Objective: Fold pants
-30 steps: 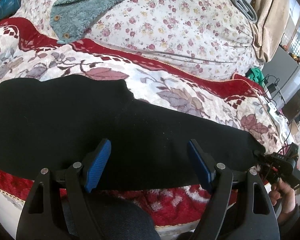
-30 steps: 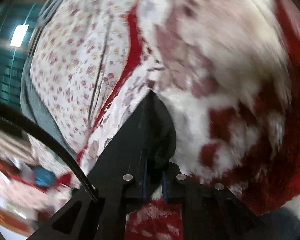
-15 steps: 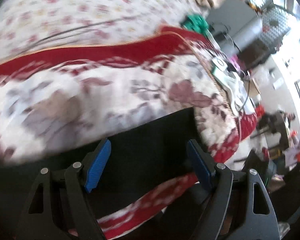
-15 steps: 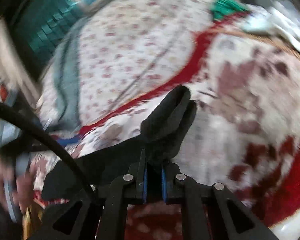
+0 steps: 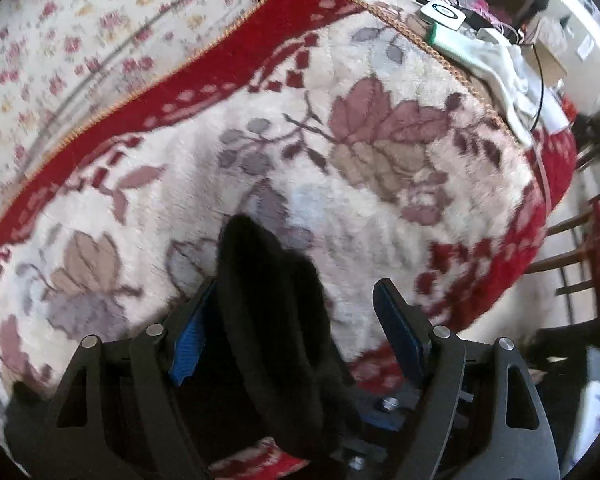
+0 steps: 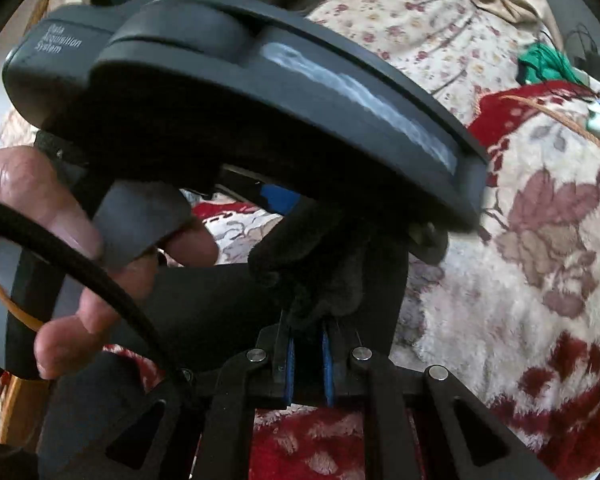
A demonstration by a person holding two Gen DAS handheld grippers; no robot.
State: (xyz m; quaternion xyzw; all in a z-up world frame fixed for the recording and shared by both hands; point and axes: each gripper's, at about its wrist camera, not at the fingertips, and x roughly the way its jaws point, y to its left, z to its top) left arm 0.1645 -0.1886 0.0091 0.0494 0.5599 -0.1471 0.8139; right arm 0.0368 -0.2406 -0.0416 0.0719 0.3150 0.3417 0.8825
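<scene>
The black pants (image 5: 268,320) lie on a red and cream floral blanket (image 5: 380,160). One bunched end of them rises between the jaws of my left gripper (image 5: 294,292), which are closing. The fabric lies against the left blue pad (image 5: 188,344), while the right pad (image 5: 400,332) stands clear of it. In the right wrist view my right gripper (image 6: 308,328) is shut on that same black pants end (image 6: 312,264). The left gripper's body (image 6: 260,92) fills the view just above it, held by a hand (image 6: 60,240).
A pale flowered sheet (image 5: 80,40) covers the bed beyond the blanket's red border. White cloth, small devices and cables (image 5: 500,68) sit at the blanket's far right corner, near something green (image 6: 540,60). A wooden chair (image 5: 580,260) stands off the bed's right edge.
My left gripper swept right along the pants to their end, and its jaws narrowed with the fabric now between them. My right gripper rolled and lifted that end up to the left gripper.
</scene>
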